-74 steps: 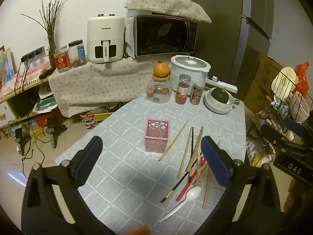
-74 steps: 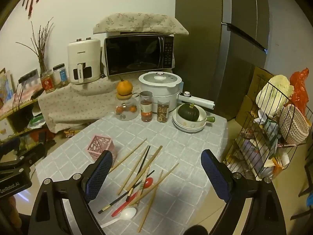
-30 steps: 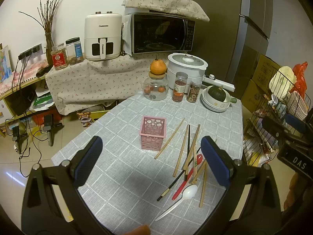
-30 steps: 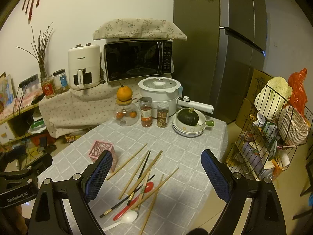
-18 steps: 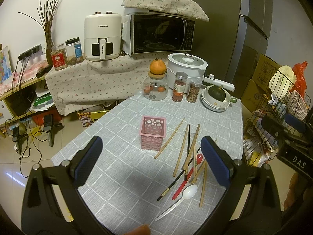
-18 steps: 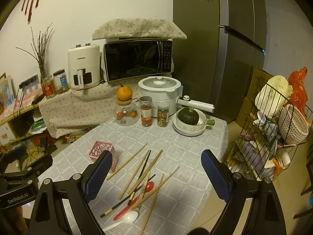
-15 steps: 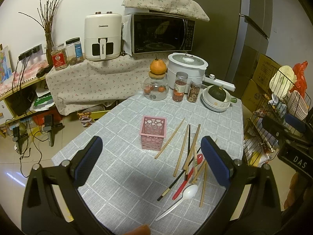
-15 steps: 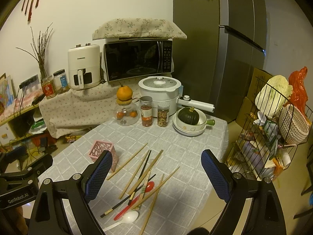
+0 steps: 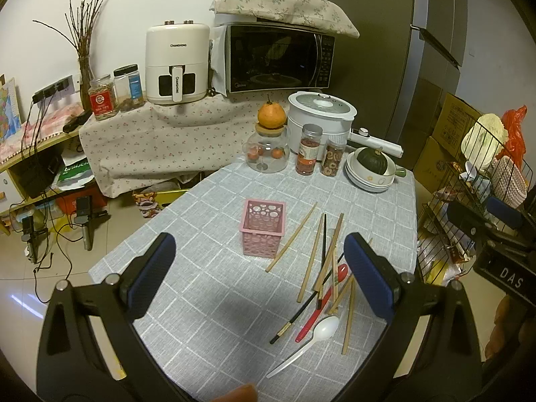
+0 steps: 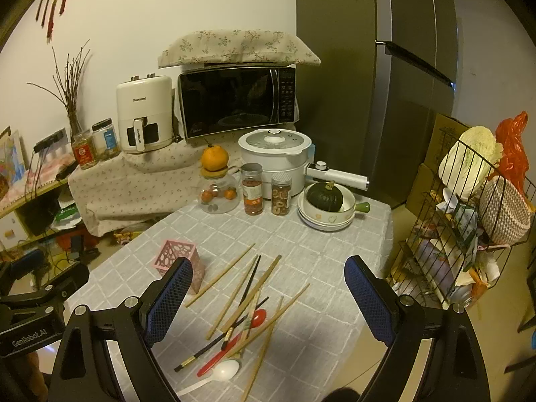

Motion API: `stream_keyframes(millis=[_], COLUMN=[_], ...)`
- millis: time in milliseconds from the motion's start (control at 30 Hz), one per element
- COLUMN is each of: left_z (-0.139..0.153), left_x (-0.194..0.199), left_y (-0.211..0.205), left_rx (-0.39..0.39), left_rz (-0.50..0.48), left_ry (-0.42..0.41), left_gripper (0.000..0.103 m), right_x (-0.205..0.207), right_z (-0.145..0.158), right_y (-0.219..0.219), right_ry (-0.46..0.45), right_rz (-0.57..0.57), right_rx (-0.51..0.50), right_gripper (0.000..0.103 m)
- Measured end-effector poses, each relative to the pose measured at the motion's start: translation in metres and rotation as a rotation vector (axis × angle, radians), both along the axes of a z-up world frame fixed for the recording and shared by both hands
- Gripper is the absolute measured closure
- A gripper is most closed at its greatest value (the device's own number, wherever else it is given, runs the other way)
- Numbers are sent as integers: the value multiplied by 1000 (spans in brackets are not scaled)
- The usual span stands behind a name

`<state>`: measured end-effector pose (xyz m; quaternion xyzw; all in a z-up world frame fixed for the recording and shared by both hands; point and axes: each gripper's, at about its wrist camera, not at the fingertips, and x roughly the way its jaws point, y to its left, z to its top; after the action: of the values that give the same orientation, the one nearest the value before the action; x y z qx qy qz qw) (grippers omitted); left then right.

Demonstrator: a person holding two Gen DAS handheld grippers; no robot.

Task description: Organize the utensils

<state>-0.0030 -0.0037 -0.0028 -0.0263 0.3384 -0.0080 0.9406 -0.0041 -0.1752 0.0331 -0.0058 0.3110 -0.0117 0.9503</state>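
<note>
- Table covering: grey checked cloth [image 9: 207,301]; near left portion lies bare, and its right edge runs beside a black wire rack [image 10: 445,261].
- Left gripper [image 9: 258,278]: jaws spread wide, holding nothing, above the bare near area.
- Right gripper [image 10: 268,301]: jaws equally wide, empty, above the utensil pile.
- Pink perforated plastic square holder [image 9: 263,226]: upright, mid-table, left of the pile.
- Loose wooden chopsticks [image 9: 311,256], black chopsticks [image 9: 323,239], red spoon [image 9: 320,305] and white plastic spoon [image 9: 313,333]: crossed, overlapping, toward the right edge.

Pink holder [image 9: 263,227] beside scattered chopsticks [image 9: 313,256]
</note>
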Motion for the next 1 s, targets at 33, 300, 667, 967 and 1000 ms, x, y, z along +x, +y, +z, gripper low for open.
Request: stream_keyframes(millis=[33, 300, 667, 967, 1000], left_z=[0, 0, 4, -12, -14], left_x=[0, 0, 4, 32, 35], left_y=[0, 1, 1, -8, -10], left_rx=[0, 1, 36, 56, 55], left_rz=[0, 0, 7, -36, -54], left_ry=[0, 0, -22, 62, 74], left_gripper=[3, 3, 3, 3, 3], right_x=[0, 0, 12, 44, 49], right_z=[0, -4, -9, -23, -26], right_y=[-1, 2, -16, -40, -42], right_ry=[1, 15, 59, 190, 205], right_rz=[1, 1, -11, -20, -24], right_rx=[1, 13, 19, 65, 61], right_gripper=[10, 10, 10, 4, 3])
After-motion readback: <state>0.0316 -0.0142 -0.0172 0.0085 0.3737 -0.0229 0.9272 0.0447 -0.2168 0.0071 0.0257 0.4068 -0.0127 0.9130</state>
